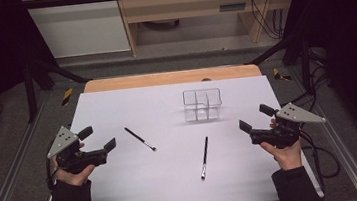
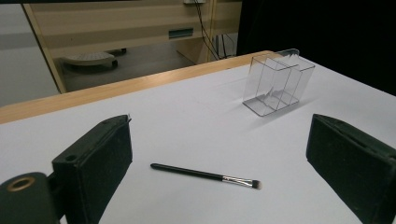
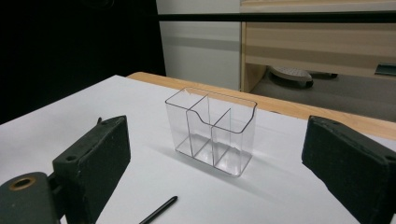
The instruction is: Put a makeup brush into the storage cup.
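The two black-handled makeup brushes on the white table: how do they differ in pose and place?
The left black-handled brush lies slanted, bristle end toward the table's middle and near edge, closer to the left gripper. The right black-handled brush lies nearly straight front to back, bristle end toward the person, below the clear plastic divided organiser. Both lie flat on the white table, untouched, outside the organiser.

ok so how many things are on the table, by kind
makeup brushes: 2, the left brush and the right brush
clear organizer: 1
total: 3
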